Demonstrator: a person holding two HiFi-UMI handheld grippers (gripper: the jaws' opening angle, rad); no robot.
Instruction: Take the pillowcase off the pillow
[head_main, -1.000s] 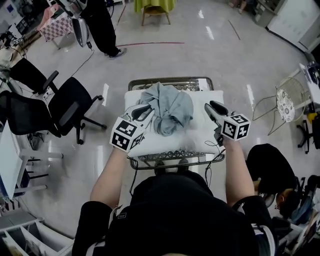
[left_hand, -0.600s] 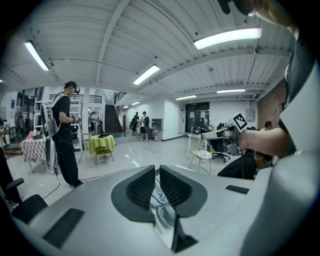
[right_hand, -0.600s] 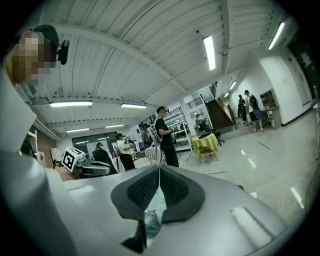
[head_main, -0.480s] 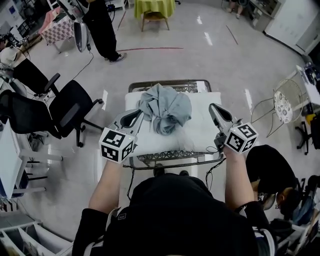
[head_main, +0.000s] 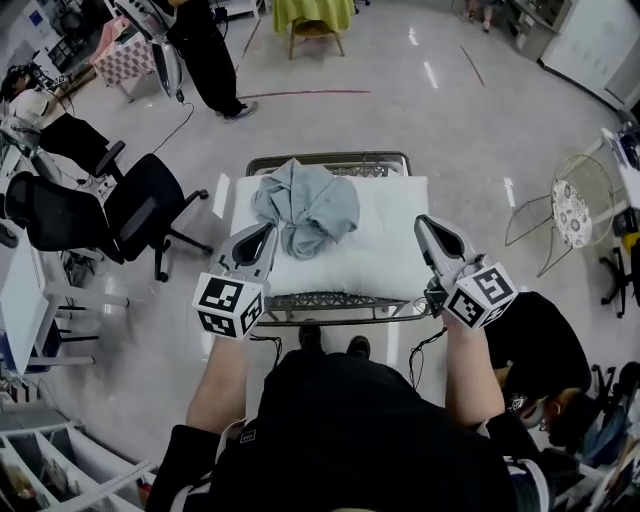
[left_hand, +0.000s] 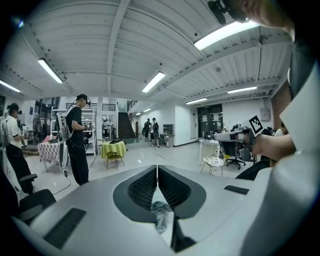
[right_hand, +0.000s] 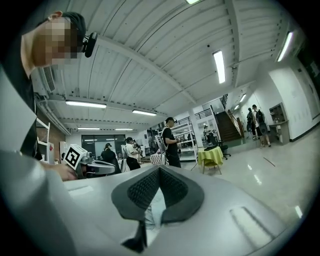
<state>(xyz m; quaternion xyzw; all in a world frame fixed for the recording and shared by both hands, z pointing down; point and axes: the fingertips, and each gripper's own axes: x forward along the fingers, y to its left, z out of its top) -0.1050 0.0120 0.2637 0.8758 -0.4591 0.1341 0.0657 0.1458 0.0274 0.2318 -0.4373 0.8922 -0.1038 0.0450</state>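
The grey pillowcase (head_main: 308, 205) lies crumpled on the bare white pillow (head_main: 390, 240), ahead of and between the tips. Left tongs (head_main: 264, 231) and right tongs (head_main: 423, 221) are closed and hold nothing. I judge the removal is done; next, only a withdrawal is needed.

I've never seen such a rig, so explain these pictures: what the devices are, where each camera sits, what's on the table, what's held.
No robot here: a person holds a two-jaw tool in each hand, the left gripper and the right gripper; the marked cubes are part of them. The top-down picture comes from a camera on the person's head. The other two come from cameras riding on the grippers, looking along their jaws into the room. On a wire table lies a white pillow, with the grey pillowcase crumpled on top, already off. Both grippers have just closed their jaws on nothing and hang over the pillow's near corners.
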